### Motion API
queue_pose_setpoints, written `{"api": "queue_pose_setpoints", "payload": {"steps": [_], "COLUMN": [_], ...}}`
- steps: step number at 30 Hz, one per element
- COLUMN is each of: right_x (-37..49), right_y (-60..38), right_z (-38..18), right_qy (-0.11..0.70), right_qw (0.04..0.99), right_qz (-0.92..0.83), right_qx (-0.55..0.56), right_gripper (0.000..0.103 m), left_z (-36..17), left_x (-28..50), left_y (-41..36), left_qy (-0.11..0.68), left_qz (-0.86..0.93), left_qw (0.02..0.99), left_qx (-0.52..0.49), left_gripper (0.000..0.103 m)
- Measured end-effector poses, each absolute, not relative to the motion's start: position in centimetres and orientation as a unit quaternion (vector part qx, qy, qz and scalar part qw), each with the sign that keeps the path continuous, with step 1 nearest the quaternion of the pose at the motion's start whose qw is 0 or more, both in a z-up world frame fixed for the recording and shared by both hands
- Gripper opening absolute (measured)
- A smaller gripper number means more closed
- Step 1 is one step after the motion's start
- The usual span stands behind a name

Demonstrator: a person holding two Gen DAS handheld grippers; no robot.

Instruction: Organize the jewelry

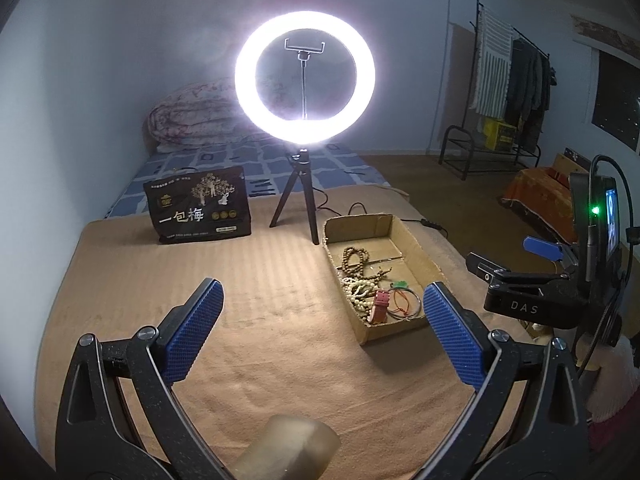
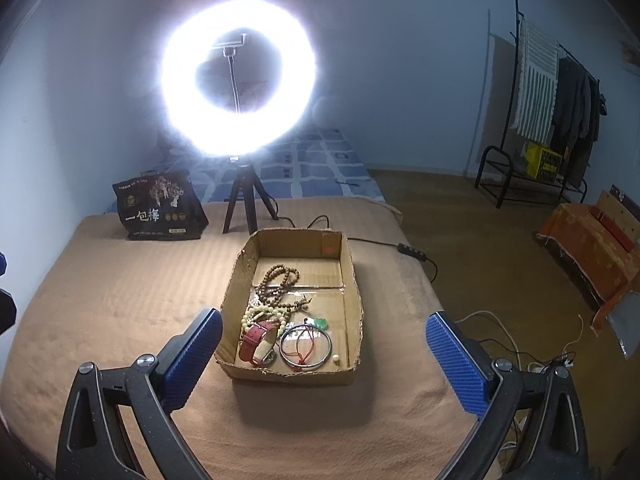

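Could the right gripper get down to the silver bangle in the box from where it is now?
Probably yes. The right gripper has its jaws wide open facing the cardboard box, which is open-topped. The silver bangle lies near the front wall, only a red cord across it.

- Lit white ring light on a black tripod [image 2: 239,80]
- Black printed snack bag [image 2: 160,208], left of the tripod
- Black metal clothes rack [image 2: 556,116], far right of it

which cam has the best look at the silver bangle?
Right wrist: the bangle lies whole and near centre in the box, seen from above. Left wrist shows the bangle smaller, at a slant, beside the left gripper's right finger.
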State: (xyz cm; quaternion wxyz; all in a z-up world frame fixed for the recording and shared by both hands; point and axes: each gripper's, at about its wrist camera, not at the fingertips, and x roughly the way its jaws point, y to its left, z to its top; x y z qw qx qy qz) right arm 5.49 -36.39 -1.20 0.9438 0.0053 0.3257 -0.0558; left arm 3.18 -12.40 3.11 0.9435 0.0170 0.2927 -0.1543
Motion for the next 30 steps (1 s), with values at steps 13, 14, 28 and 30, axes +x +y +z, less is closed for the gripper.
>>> {"api": "queue_pose_setpoints", "payload": {"steps": [13, 14, 28, 30], "right_x": [5.3, 5.3, 5.3, 5.4], "right_y": [-36.4, -36.4, -36.6, -36.4], "right_z": [-1.2, -1.2, -1.1, -1.1], "right_qy": [0.325, 0.326, 0.327, 0.327], "right_qw": [0.944, 0.943, 0.943, 0.943], "right_qz": [-0.06, -0.061, -0.058, -0.057], "right_qx": [0.015, 0.015, 0.013, 0.011], "right_gripper": [0.103, 0.103, 0.103, 0.103], "left_z": [2.1, 1.9, 1.7, 1.7], "left_x": [3.7, 3.7, 3.8, 3.7], "left_y": [-12.7, -12.8, -13.1, -13.1], "left_qy": [0.306, 0.308, 0.315, 0.314], "left_qz": [-0.135, -0.134, -0.14, -0.141], "left_qw": [0.941, 0.941, 0.937, 0.937], "left_qx": [0.044, 0.047, 0.055, 0.054], "left_gripper": [0.102, 0.102, 0.102, 0.102]}}
